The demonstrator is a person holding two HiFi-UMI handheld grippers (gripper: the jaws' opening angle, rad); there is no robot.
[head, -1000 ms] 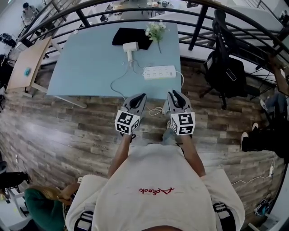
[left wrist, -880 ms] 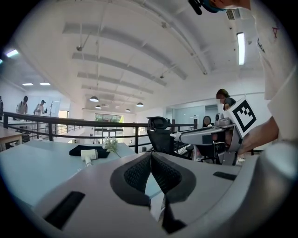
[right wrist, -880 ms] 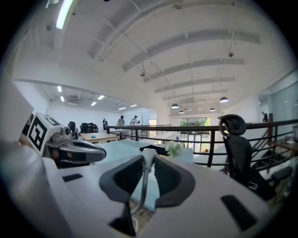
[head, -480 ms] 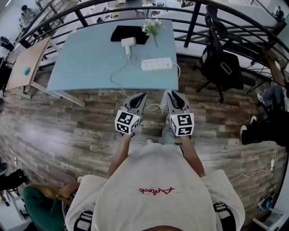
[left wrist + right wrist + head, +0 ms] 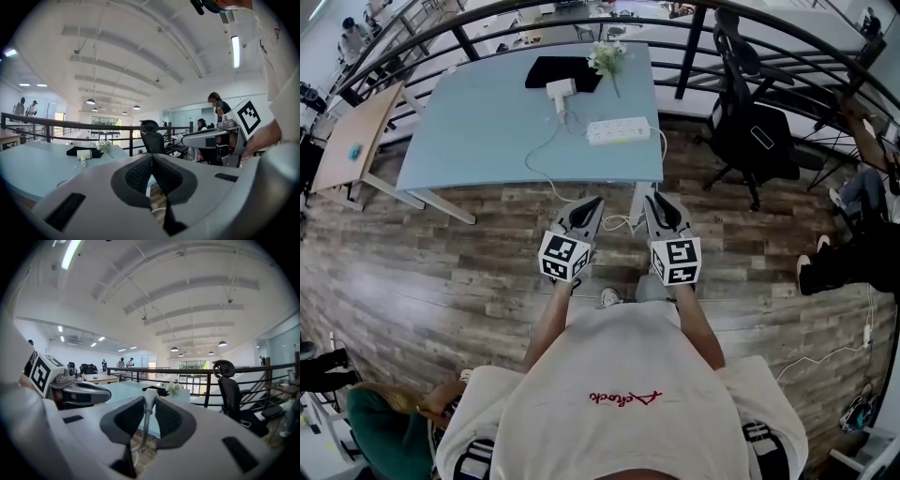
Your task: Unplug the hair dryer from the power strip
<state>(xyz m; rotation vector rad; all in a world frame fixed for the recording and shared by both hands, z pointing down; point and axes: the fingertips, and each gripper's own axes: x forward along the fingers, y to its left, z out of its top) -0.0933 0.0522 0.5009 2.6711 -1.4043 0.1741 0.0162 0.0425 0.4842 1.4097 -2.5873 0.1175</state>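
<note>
The white hair dryer (image 5: 560, 91) lies at the far side of the light blue table (image 5: 469, 141), beside a black cloth (image 5: 562, 72). The white power strip (image 5: 619, 130) lies near the table's right front corner. The dryer's cord (image 5: 542, 169) loops over the front edge towards the grippers. My right gripper (image 5: 656, 200) is over the floor in front of the table. It is shut on a white plug (image 5: 149, 397), whose cord (image 5: 142, 437) hangs down between the jaws. My left gripper (image 5: 593, 202) is beside it, pads together and nothing in them.
A black office chair (image 5: 750, 131) stands right of the table, with a dark railing (image 5: 694, 56) behind it. A wooden desk (image 5: 352, 141) is at the far left. People sit at the lower left (image 5: 384, 422) and the right edge (image 5: 862, 187). White flowers (image 5: 607, 58) lie by the cloth.
The table, dryer and power strip have slid further away in the head view. Both grippers have drawn back from the table, side by side, with the right still holding the plug.
</note>
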